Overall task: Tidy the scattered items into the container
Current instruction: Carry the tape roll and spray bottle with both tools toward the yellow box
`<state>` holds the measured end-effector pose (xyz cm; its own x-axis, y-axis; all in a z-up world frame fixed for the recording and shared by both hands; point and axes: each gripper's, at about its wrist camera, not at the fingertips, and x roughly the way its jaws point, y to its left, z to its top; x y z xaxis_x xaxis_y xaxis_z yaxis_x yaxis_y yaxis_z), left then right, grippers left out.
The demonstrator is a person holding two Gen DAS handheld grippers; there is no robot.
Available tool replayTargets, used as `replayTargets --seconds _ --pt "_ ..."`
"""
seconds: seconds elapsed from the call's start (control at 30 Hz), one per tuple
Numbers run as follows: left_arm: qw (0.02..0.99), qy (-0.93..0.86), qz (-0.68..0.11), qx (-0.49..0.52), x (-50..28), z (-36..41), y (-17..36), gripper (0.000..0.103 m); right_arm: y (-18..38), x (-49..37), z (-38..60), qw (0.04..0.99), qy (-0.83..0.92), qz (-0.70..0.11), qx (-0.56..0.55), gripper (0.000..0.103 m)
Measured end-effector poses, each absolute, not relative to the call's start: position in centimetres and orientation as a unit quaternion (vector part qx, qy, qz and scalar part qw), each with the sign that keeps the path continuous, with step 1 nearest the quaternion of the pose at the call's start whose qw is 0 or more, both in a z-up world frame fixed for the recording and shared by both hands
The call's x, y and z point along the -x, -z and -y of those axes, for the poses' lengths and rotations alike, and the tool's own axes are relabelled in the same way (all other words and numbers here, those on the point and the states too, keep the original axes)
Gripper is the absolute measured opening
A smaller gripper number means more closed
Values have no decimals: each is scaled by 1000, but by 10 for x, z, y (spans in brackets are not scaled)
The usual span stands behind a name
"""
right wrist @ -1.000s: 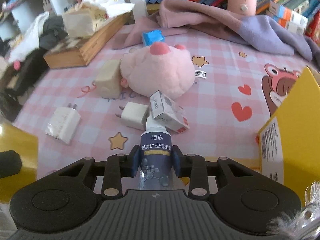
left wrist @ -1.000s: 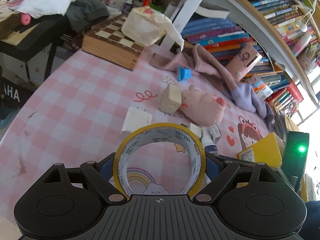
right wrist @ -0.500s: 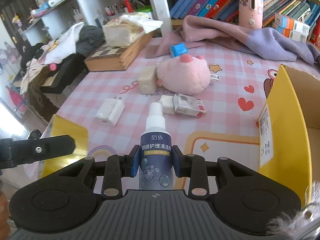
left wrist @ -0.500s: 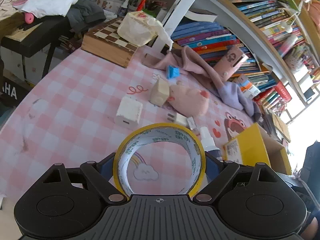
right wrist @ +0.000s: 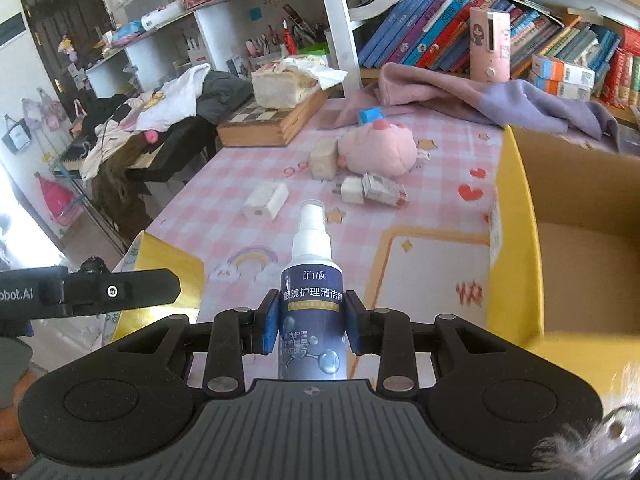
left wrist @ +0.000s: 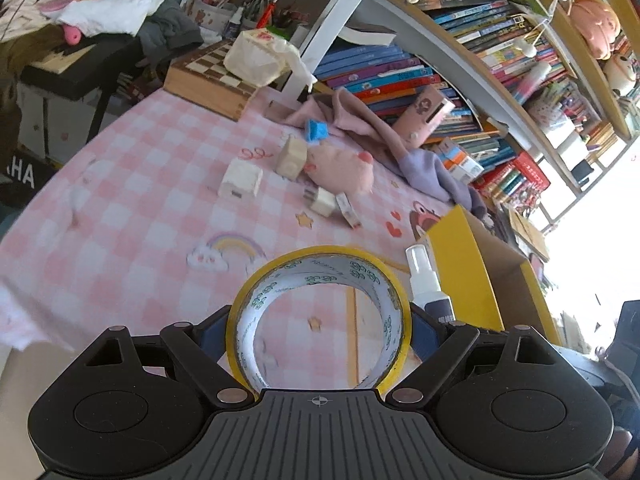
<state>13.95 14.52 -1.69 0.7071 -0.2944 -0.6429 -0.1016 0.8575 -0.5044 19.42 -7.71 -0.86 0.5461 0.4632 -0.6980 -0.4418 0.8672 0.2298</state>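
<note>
My left gripper (left wrist: 318,326) is shut on a yellow tape roll (left wrist: 280,280), held above the pink checked tablecloth (left wrist: 132,200). My right gripper (right wrist: 312,316) is shut on a blue spray bottle (right wrist: 312,292) with a white nozzle, held upright left of the open yellow cardboard box (right wrist: 516,216). The bottle (left wrist: 430,292) and the box (left wrist: 464,264) also show in the left wrist view. On the cloth lie a pink pig plush (right wrist: 378,148), a white charger (right wrist: 266,202), a plug adapter (right wrist: 350,190), a small carton (right wrist: 382,190), a beige block (right wrist: 324,158) and a blue item (right wrist: 370,114).
A chessboard box (right wrist: 268,124) with a tissue pack (right wrist: 284,84) on it stands at the table's far left. A purple cloth (right wrist: 480,96) lies at the back before the bookshelf (right wrist: 440,40). A cluttered black stand (right wrist: 160,136) is left of the table.
Both grippers have risen and pulled back from the table with their loads. The box has come more into view on the right in both views.
</note>
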Motion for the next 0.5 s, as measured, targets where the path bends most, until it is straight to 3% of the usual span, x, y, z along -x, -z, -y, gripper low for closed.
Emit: replayTargets --seconds 0.5 --pt "888 59 -378 257 -34 -124 9 88 7 -88 102 879 -260 -397 -43 31"
